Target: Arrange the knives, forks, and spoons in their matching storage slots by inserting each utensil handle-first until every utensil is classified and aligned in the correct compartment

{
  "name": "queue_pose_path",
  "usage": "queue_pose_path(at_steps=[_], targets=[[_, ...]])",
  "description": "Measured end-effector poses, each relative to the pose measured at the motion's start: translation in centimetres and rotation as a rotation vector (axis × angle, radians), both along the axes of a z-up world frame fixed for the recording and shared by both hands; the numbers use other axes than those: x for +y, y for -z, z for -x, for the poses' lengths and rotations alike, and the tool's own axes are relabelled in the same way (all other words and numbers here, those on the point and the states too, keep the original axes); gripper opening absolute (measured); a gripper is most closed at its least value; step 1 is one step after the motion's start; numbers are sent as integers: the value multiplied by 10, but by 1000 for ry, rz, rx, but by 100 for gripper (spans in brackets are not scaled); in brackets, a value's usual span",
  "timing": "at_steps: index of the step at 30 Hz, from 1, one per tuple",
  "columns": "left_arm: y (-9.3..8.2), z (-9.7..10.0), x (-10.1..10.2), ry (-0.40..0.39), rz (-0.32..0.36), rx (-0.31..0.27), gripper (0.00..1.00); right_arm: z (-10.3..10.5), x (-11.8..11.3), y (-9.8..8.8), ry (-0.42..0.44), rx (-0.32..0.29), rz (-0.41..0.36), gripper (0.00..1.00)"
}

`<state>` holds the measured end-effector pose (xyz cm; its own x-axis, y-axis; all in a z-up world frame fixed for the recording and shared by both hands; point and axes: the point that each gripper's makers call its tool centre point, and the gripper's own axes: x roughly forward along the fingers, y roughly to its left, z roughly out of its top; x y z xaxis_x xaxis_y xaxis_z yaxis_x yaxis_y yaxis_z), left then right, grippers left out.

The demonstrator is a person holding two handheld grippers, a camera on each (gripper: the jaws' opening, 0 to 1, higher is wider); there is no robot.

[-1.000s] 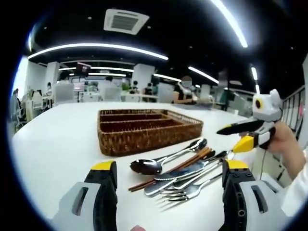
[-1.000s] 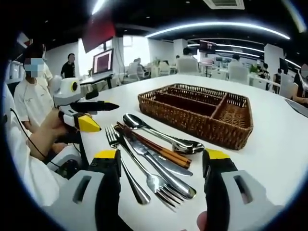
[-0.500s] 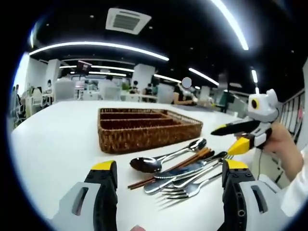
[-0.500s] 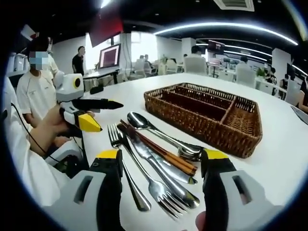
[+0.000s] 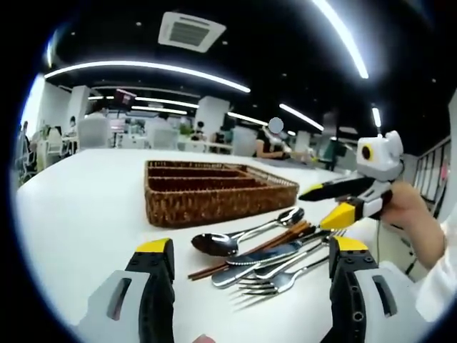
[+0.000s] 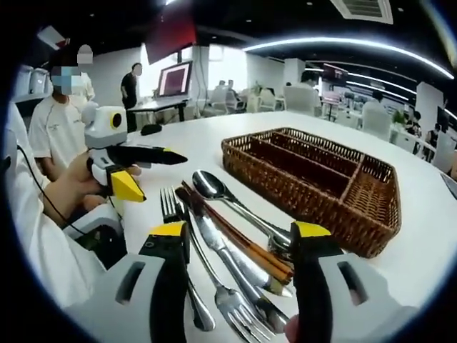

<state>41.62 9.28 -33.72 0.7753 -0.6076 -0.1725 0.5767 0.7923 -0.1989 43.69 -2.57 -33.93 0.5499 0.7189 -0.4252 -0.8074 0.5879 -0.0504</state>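
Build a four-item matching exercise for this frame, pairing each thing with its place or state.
Things:
1. wicker tray
2. spoon
3. chopsticks
4. right gripper

Descriptions:
A. brown pair lying among the steel cutlery
B. open, jaws either side of the cutlery pile
C. holds no utensil, beyond the pile
D. bowl towards the left gripper, nearest the tray

Pairs: 1-C, 2-D, 3-A, 4-B
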Motion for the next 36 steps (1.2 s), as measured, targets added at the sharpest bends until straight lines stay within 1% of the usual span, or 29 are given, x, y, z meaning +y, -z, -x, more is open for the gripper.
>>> queue_pose_path(at_steps=[13, 23, 24, 28, 36], targets=[[1, 3, -3, 15, 2, 0, 88, -10, 16, 0, -58, -15, 30, 54], [1, 4, -1, 16, 10, 0, 88, -15, 26, 3, -119, -20, 58, 46], [1, 4, -1, 18, 10, 0, 87, -15, 27, 2, -130, -30, 60, 46], [2, 6, -2, 26, 5, 1, 87, -18, 32, 6, -158, -35, 92, 44], [2, 6, 2, 21, 1, -7, 86, -22, 42, 14, -211, -24, 137, 40]])
